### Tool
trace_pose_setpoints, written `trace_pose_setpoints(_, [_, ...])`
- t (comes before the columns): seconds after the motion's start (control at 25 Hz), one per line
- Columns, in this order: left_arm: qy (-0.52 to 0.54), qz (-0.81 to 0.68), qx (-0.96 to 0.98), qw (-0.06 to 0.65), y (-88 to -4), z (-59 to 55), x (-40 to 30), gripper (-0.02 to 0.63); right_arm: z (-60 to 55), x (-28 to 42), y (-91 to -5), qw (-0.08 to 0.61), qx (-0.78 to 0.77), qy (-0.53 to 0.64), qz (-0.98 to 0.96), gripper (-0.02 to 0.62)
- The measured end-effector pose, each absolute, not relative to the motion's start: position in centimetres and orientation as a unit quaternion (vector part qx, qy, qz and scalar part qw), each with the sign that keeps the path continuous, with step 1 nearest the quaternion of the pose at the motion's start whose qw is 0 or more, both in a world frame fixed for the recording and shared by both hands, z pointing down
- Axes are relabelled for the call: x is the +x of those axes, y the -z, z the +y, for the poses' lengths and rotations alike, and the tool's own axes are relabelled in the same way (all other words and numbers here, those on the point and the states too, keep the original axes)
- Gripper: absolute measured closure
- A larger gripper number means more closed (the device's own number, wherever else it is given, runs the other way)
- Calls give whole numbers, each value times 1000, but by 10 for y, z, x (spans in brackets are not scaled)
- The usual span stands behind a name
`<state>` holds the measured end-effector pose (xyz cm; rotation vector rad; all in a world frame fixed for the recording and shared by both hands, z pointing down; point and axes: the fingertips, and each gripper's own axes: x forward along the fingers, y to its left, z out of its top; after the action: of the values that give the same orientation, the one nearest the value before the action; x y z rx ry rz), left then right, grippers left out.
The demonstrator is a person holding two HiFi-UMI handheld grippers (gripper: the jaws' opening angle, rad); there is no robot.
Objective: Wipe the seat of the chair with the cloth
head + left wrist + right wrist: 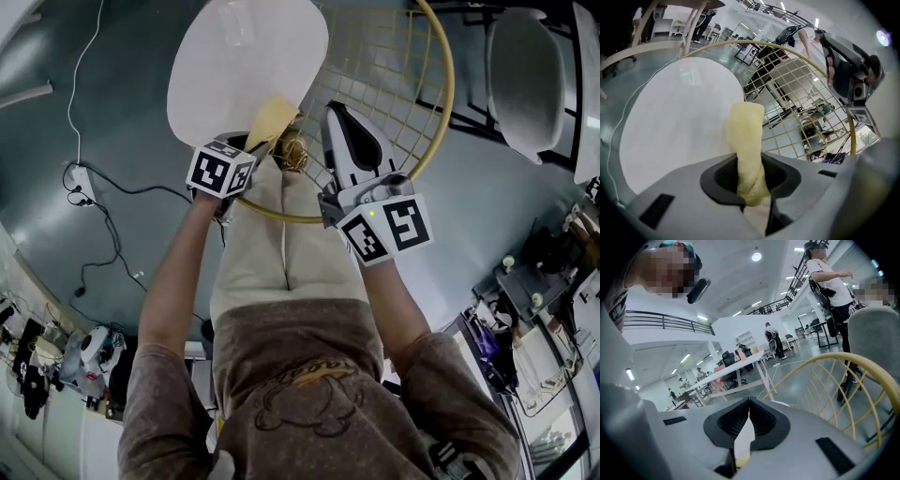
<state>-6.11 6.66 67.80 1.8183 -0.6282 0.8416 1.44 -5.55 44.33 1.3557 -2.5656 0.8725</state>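
The chair's round white seat (246,66) lies at the top of the head view, with its yellow wire backrest ring (439,103) to the right. My left gripper (255,145) is shut on a pale yellow cloth (273,116), whose free end reaches onto the seat's near edge. In the left gripper view the cloth (746,140) rises from between the jaws over the seat (675,122). My right gripper (334,109) hovers shut over the wire grid (384,66), holding nothing. In its own view the right gripper (749,402) points past the yellow ring (843,362).
A second white chair (521,75) stands at the upper right. Cables (103,216) and a power strip (82,182) lie on the grey floor at left. Cluttered tables (534,309) line the right side. A person (829,282) stands behind the ring.
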Motion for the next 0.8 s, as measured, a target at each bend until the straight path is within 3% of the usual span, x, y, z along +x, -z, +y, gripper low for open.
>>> trace_pose_setpoints(0.8, [-335,-428,669,506,-682,45,-265,494,-54,-5,-455,82,423,-290,-854,568])
